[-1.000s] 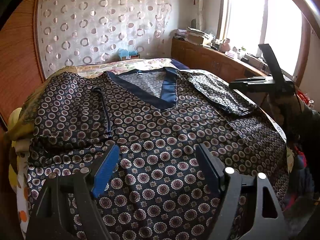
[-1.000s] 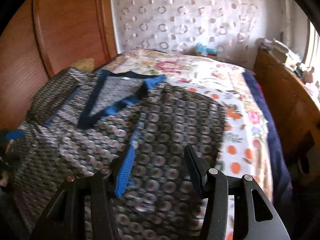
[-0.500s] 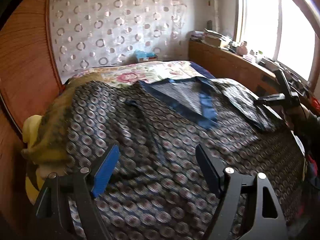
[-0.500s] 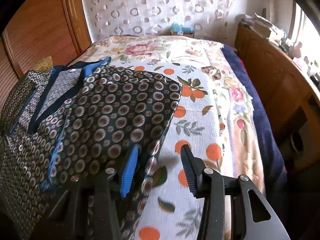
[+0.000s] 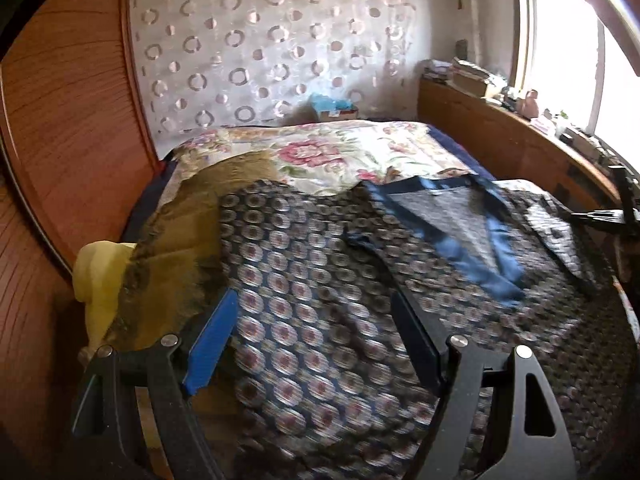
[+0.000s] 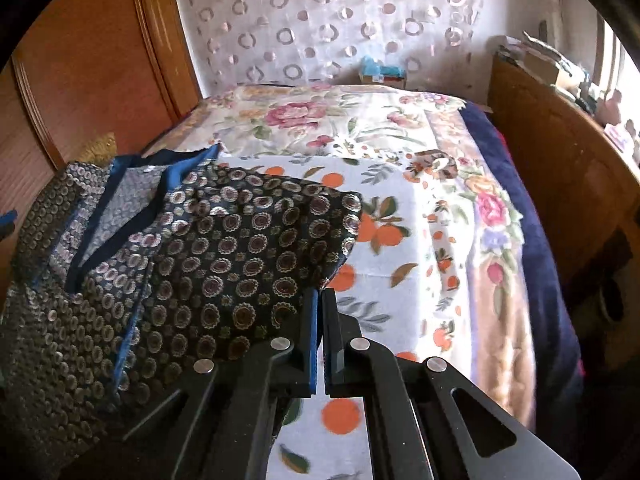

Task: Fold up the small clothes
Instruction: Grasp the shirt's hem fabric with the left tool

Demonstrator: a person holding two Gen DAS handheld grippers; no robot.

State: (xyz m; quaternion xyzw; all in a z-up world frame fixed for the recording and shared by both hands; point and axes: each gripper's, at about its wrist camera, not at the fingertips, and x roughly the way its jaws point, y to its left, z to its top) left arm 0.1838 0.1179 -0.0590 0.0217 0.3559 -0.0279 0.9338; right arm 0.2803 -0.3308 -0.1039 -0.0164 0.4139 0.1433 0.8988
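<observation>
A dark patterned top [image 5: 320, 300] with a blue V-neck band [image 5: 472, 256] lies spread on the bed. My left gripper [image 5: 316, 320] is open above its left side, with the cloth's left edge under the blue finger. In the right wrist view the same top [image 6: 224, 264] has its right sleeve folded over the body. My right gripper [image 6: 319, 300] is shut on the right edge of that sleeve. The right gripper also shows in the left wrist view [image 5: 612, 216] at the far right.
The bed carries a floral and orange-print bedspread [image 6: 400, 208]. An olive cloth [image 5: 180, 248] and a yellow item [image 5: 100, 280] lie at the top's left. A wooden wardrobe [image 5: 68, 128] stands left, a wooden ledge [image 5: 512, 144] with clutter right, a curtain [image 5: 280, 48] behind.
My right gripper has closed on the sleeve edge. My left gripper has swung left toward the top's left edge and stays open.
</observation>
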